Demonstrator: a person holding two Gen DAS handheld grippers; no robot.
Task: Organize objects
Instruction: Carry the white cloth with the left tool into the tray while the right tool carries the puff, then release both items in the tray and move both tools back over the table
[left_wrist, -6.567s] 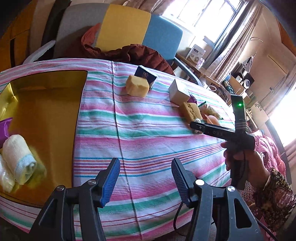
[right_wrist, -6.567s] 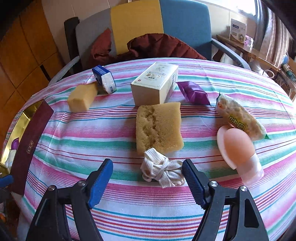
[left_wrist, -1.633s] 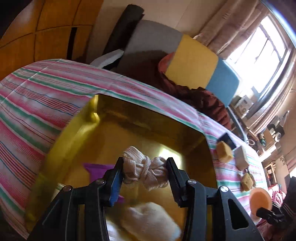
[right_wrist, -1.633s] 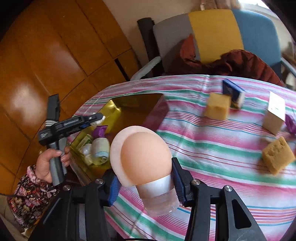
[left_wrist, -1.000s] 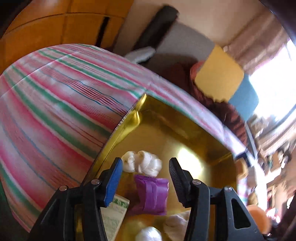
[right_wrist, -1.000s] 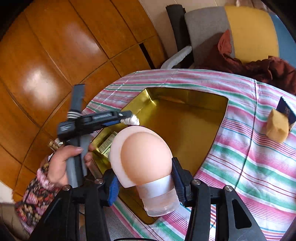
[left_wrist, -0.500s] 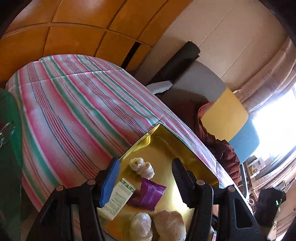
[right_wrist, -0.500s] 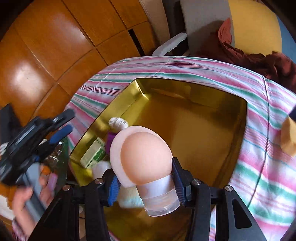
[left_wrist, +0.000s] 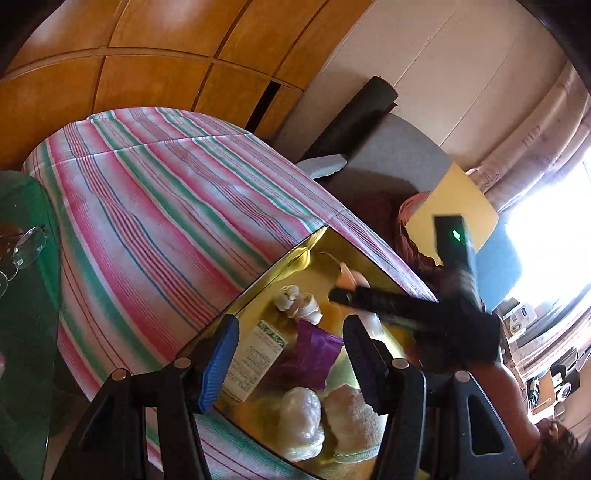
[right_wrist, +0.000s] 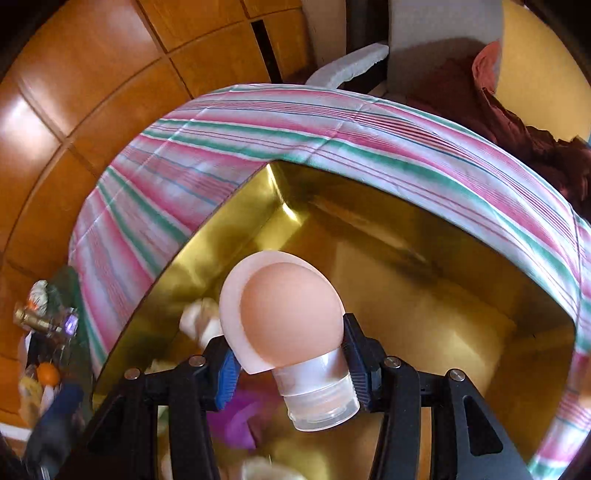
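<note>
Two claws in my feeds. Right claw (right_wrist: 288, 363): clamped on the clear neck of a peach-capped bottle (right_wrist: 288, 314), held over the gold tray (right_wrist: 424, 258) on the striped tabletop (left_wrist: 155, 206). Left claw (left_wrist: 290, 354): wide, holding nothing, above tray contents: knotted white cord (left_wrist: 295, 301), purple packet (left_wrist: 314, 354), printed sachet (left_wrist: 258, 354) with unreadable text, rolled towel (left_wrist: 352, 413)

Striped tablecloth (left_wrist: 155, 206), eyeglasses (left_wrist: 26, 247) on green glass table (left_wrist: 26, 332), wooden wall panels (left_wrist: 147, 59).
</note>
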